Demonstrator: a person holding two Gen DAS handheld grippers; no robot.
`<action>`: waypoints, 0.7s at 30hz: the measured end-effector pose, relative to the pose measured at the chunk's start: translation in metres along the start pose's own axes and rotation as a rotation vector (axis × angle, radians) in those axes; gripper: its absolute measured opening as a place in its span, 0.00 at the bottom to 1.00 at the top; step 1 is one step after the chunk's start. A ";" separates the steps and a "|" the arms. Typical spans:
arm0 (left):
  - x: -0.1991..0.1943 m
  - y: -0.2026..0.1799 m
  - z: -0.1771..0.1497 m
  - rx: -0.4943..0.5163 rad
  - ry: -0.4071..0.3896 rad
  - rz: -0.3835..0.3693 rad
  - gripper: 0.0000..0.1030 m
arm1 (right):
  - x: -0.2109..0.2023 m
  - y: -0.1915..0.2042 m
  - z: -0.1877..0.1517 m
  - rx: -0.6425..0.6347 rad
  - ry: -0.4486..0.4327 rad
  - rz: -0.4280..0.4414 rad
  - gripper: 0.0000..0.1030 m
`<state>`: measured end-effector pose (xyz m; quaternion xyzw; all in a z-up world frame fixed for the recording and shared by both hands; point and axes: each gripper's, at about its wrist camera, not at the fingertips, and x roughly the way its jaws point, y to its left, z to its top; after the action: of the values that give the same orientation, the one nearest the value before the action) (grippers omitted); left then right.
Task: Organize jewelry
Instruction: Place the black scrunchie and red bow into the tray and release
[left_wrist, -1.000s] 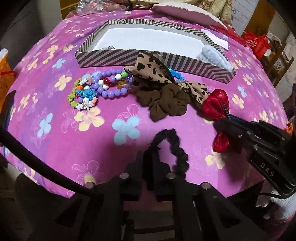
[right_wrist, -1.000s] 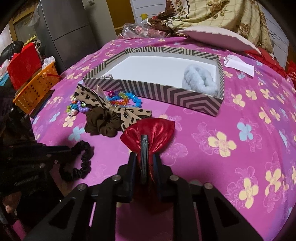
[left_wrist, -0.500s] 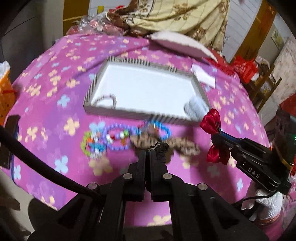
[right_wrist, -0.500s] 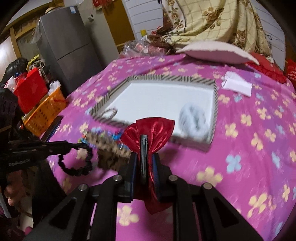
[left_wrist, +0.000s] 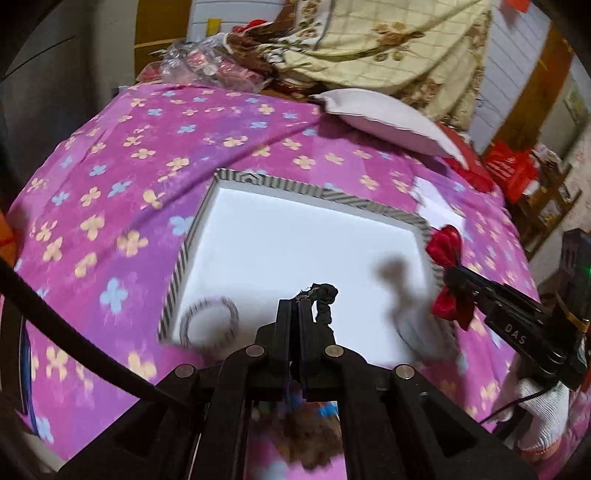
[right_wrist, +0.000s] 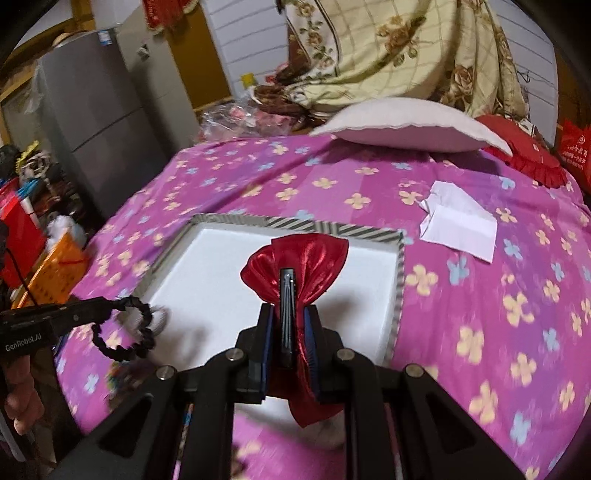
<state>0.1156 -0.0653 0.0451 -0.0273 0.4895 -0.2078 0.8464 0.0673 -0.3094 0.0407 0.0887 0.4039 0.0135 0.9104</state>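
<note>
My left gripper (left_wrist: 300, 301) is shut on a black scrunchie (left_wrist: 325, 300) and holds it in the air over the near part of the striped box (left_wrist: 266, 184). The scrunchie hangs as a loop in the right wrist view (right_wrist: 125, 330). My right gripper (right_wrist: 288, 295) is shut on the clip of a red satin bow (right_wrist: 299, 260), raised over the box's (right_wrist: 332, 226) right side. The bow also shows in the left wrist view (left_wrist: 445, 245). A striped bangle (left_wrist: 208, 321) lies in the box's near left corner.
The box sits on a purple flowered cloth (left_wrist: 110, 177). A folded white paper (right_wrist: 458, 221) lies right of the box, a pink cushion (right_wrist: 406, 125) behind it. Brown and leopard hair pieces (left_wrist: 314, 441) lie blurred below my left gripper. An orange basket (right_wrist: 55, 266) stands left of the table.
Both grippers have lifted their items off the cloth and carried them forward, over the box. The box looks nearer and is seen more from above.
</note>
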 end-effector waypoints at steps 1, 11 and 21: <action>0.008 0.003 0.005 -0.008 0.008 0.006 0.05 | 0.011 -0.006 0.005 0.011 0.015 -0.007 0.16; 0.078 0.049 0.027 -0.098 0.079 0.151 0.06 | 0.077 -0.034 -0.002 0.019 0.127 -0.075 0.16; 0.090 0.054 0.022 -0.094 0.075 0.234 0.08 | 0.071 -0.038 -0.006 0.036 0.096 -0.080 0.35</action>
<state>0.1911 -0.0535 -0.0307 -0.0017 0.5300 -0.0854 0.8437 0.1087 -0.3389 -0.0214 0.0881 0.4506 -0.0258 0.8880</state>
